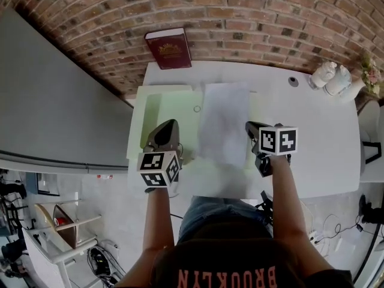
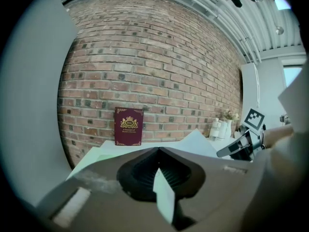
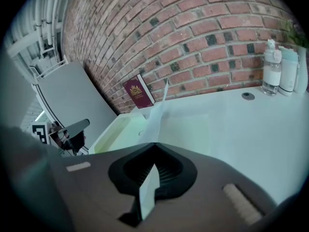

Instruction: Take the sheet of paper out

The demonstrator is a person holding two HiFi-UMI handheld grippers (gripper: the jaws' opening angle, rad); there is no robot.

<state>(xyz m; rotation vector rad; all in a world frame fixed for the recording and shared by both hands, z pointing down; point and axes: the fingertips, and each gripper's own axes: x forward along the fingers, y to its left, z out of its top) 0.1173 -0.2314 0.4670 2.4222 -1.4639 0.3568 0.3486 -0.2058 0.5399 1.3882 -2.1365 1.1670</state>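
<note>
A pale green folder (image 1: 157, 110) lies open on the white table (image 1: 312, 137). My left gripper (image 1: 170, 129) is shut on the folder's near edge, and a pale green strip (image 2: 164, 197) shows between its jaws. A white sheet of paper (image 1: 225, 125) lies lifted across the folder's middle. My right gripper (image 1: 249, 128) is shut on the sheet's right edge. In the right gripper view the sheet (image 3: 157, 114) rises from the shut jaws (image 3: 154, 146) toward the folder (image 3: 120, 132).
A dark red book (image 1: 168, 48) leans against the brick wall at the table's back. White bottles (image 1: 330, 78) and a cable grommet (image 1: 293, 81) sit at the back right. A grey panel (image 1: 54, 101) stands to the left.
</note>
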